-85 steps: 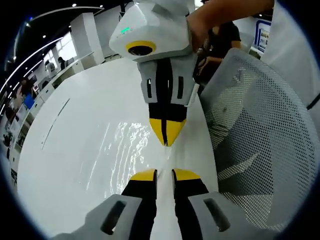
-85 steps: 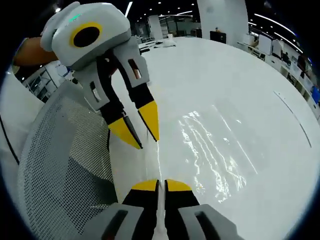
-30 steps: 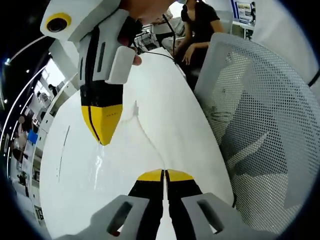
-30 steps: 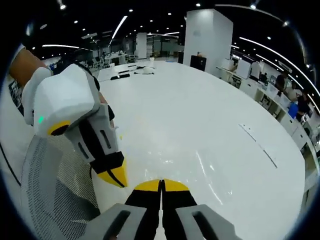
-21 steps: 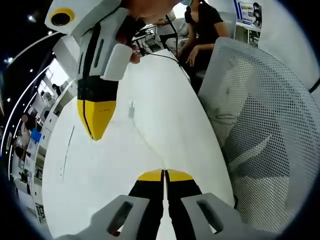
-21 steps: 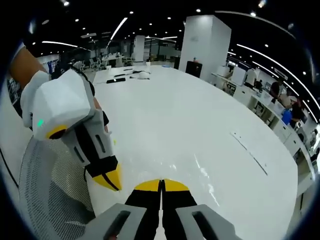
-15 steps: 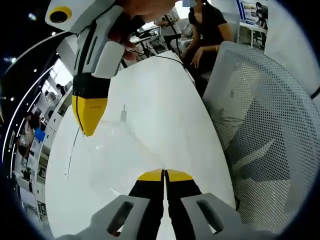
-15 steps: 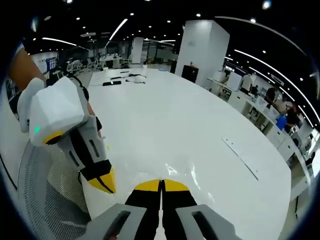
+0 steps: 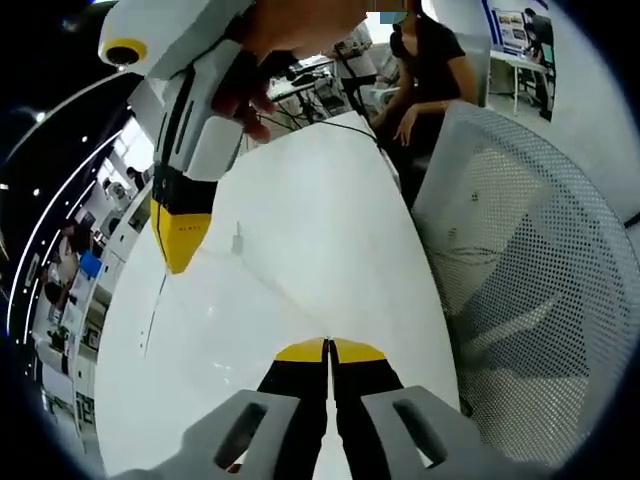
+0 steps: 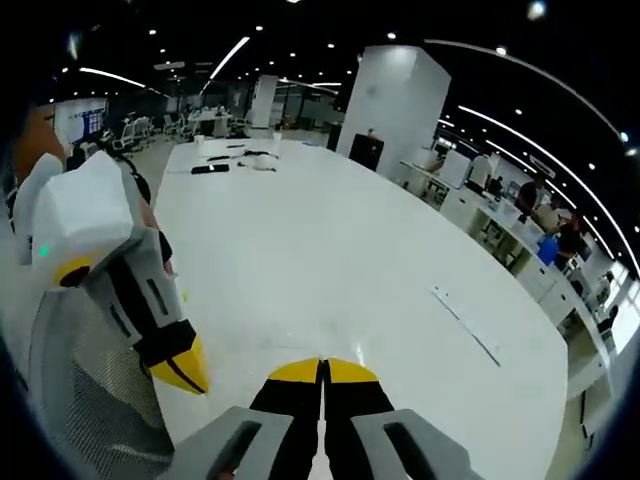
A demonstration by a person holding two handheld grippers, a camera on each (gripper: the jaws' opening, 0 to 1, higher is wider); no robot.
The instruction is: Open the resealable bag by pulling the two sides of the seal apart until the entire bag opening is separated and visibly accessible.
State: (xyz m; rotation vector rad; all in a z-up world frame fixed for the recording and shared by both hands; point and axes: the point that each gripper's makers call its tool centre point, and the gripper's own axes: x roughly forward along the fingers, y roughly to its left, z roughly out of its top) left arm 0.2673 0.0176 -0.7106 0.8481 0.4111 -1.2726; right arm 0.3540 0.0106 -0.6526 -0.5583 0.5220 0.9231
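Both grippers, left (image 9: 328, 345) and right (image 10: 322, 365), are pinching the clear bag's (image 9: 262, 283) seal sides lower centre, drawing farther apart than before, the film now stretching taut, opening progressing.

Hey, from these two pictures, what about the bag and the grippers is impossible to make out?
- Bag: left gripper view, clear film against the white table; only a faint edge shows, so the opening cannot be judged.
- Bag in the right gripper view: too faint to make out.
- Left gripper and right gripper: jaws together; any film between them is hidden.
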